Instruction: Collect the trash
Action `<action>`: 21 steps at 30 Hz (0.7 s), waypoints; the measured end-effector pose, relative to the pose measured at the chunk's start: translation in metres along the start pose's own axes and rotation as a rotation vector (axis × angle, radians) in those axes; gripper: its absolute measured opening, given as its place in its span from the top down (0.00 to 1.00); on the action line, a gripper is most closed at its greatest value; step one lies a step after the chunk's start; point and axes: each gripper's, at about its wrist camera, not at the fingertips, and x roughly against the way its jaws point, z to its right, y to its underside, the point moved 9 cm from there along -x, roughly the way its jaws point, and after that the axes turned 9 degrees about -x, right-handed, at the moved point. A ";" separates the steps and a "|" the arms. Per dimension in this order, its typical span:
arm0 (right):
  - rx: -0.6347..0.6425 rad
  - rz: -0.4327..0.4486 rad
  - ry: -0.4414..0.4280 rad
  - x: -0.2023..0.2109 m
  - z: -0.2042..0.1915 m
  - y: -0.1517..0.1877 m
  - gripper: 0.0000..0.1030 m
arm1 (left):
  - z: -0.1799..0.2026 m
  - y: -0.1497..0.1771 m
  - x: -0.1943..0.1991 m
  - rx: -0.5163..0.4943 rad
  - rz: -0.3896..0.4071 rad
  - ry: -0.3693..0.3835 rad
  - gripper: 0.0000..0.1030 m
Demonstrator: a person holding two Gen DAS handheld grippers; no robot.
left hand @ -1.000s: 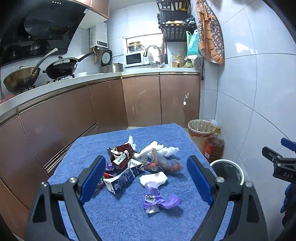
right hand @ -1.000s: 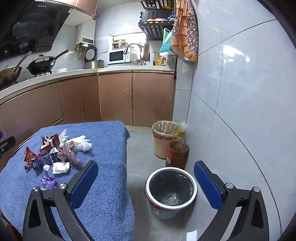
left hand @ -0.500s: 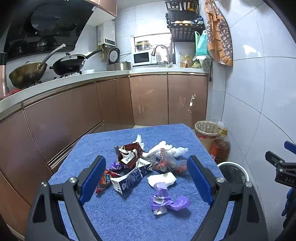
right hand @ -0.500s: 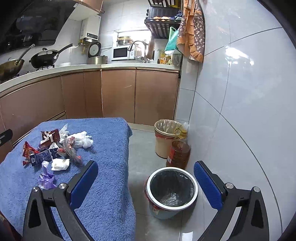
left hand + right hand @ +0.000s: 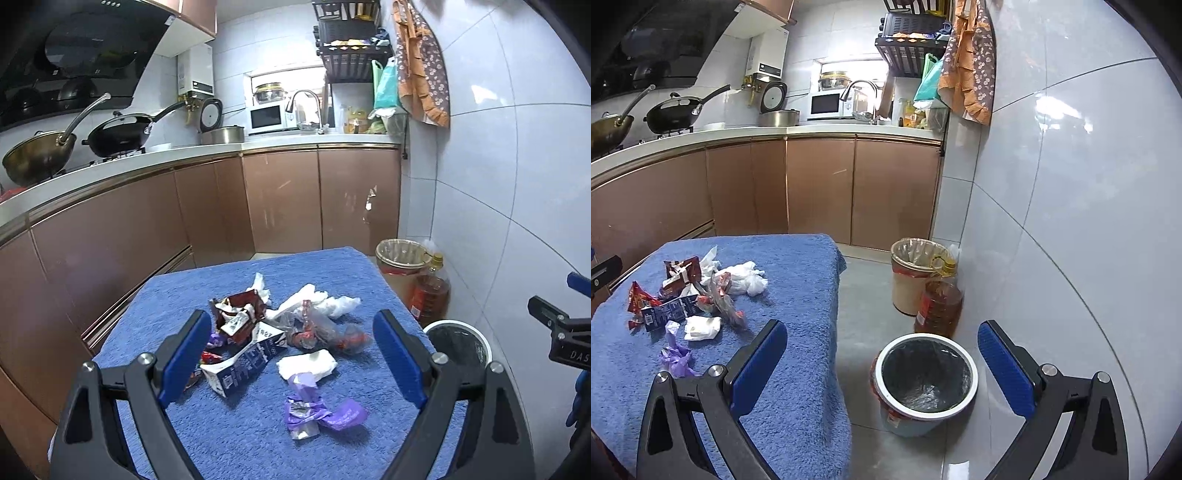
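The left gripper (image 5: 291, 354) hangs with its jaws spread wide and nothing between them; the trash is all on the blue cloth (image 5: 236, 435) ahead of and below it; nearest, just past the fingertips, lies a purple wrapper (image 5: 321, 410), beyond that a white tissue (image 5: 306, 363), and a dark carton (image 5: 243, 363) toward its left finger. The right gripper (image 5: 882, 358) is likewise wide open and empty, poised over the floor with the white-rimmed bin (image 5: 925, 373) directly ahead between its fingers. This looks like the reach for a first piece; nothing is yet collected; the next move would call for lowering the left gripper onto the purple wrapper and closing, then carrying it rightward to the bin.
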 end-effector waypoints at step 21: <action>0.061 0.019 -0.010 0.008 -0.024 -0.012 0.00 | 0.001 0.010 -0.011 -0.009 0.002 0.045 0.13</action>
